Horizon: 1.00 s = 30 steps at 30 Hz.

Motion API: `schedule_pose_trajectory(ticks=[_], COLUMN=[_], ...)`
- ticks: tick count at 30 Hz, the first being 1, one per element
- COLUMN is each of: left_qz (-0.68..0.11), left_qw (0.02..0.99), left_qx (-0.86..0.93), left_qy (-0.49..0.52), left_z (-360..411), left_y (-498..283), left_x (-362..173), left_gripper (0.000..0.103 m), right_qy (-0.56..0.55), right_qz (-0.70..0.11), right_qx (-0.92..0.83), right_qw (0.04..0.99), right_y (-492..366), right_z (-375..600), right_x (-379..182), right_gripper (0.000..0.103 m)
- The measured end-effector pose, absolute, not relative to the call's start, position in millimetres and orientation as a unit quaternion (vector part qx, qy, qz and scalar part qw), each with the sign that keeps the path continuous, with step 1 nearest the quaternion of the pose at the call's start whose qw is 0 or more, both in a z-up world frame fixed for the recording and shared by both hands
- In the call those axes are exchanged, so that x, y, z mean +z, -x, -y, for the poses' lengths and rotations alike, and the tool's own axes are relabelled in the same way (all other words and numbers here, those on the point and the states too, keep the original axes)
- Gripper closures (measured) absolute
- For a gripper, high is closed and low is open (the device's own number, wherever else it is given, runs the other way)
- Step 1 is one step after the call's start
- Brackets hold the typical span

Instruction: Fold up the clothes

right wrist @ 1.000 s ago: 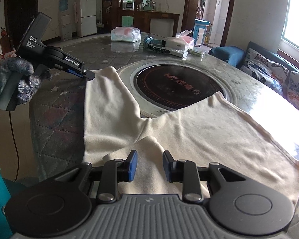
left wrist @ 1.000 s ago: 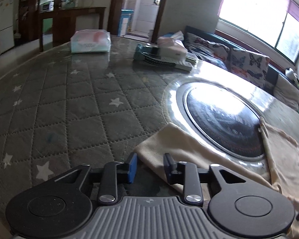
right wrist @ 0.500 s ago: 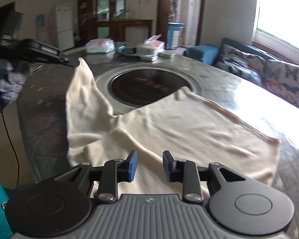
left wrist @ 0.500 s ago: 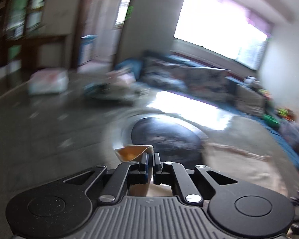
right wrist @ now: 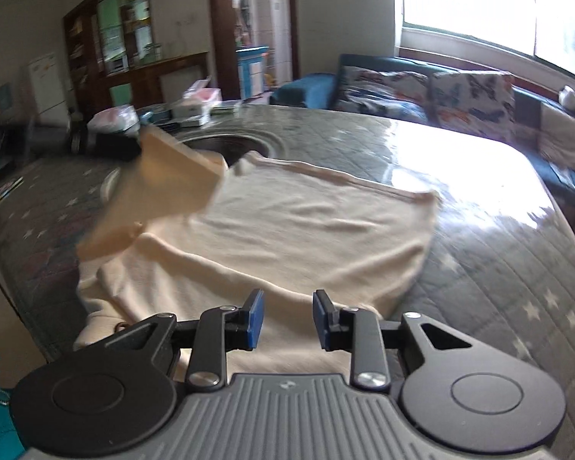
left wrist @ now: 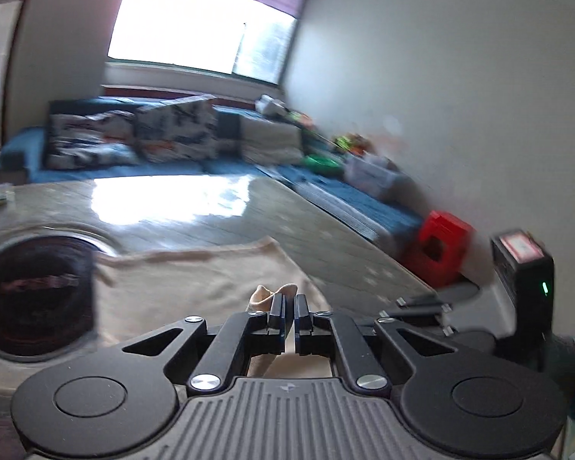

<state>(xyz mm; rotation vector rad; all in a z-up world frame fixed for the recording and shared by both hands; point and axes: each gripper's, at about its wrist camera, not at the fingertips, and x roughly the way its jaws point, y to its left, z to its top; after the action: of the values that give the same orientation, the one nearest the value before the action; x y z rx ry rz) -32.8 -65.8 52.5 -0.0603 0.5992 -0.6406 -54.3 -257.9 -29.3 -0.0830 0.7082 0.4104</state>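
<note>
Between my left fingers: a pinched corner of the cloth [left wrist: 273, 293], poking up past the tips; my left gripper [left wrist: 289, 308] is clamped nearly closed on it.
Between my right fingers: nothing; my right gripper [right wrist: 286, 320] stands wide apart, blue pads [right wrist: 256, 322] showing, hanging just over the near edge of the cloth [right wrist: 287, 230].
Cloth: cream, spread flat over the table [right wrist: 498, 268] in front of me, its near edge at the table's edge.
Lifted part: on my left, one flap [right wrist: 165, 188] is raised off the table and blurred; what holds it I cannot tell from the right view.
Table: round, under a grey quilted cover with white stars, glossy where the window glares on it.
Centre of table: a dark round inset [left wrist: 34, 299] with a metal ring; the cloth's far edge reaches it.
Far side of table: tissue packs [right wrist: 199, 101] and small clutter, well apart from the cloth.
Beyond the table: a blue sofa [right wrist: 421, 84] with patterned cushions under a bright window [left wrist: 195, 19], and a red box [left wrist: 441, 245] by the wall.
</note>
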Motion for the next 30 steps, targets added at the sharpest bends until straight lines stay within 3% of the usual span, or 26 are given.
schedule_pose_trajectory(ticks=[7,11,21,22,24,26,28,30], left_qz=[-0.320,-0.321,-0.348,-0.350,-0.352,-0.353,-0.355,-0.356], left_qw=[0.874,0.878,0.904,0.904,0.906,0.905,0.904,0.902], left_qx=[-0.365,-0.354,-0.249,-0.244,-0.236,-0.235,-0.239,-0.244], left_qy=[-0.007,-0.015,-0.010,-0.009,-0.007,-0.009,-0.015,-0.020], left_z=[99,82,4,-1,-10,-14,-15,-16], left_y=[38,41,42,44,47,50,54,57], left_x=[28,26,12,11,9,7,4,2], left_gripper=[0.095,0.090,0.089,0.087,0.072,0.066,0.066,0.064], right_qy=[0.006,-0.019,-0.036,-0.037,-0.036,-0.022,-0.011,-0.006], right_qz=[-0.355,-0.366,-0.408,-0.411,-0.414,-0.412,-0.407,-0.401], right_qx=[0.172,0.181,0.208,0.209,0.211,0.217,0.217,0.216], right_qw=[0.919,0.913,0.888,0.886,0.885,0.885,0.887,0.890], right_y=[54,54,47,46,45,45,45,46], right_z=[276,279,258,255,252,245,239,238], right_x=[-32,-33,-50,-52,-55,-54,-51,-46], right_gripper=[0.076,0.076,0.076,0.076,0.076,0.079,0.096,0.096])
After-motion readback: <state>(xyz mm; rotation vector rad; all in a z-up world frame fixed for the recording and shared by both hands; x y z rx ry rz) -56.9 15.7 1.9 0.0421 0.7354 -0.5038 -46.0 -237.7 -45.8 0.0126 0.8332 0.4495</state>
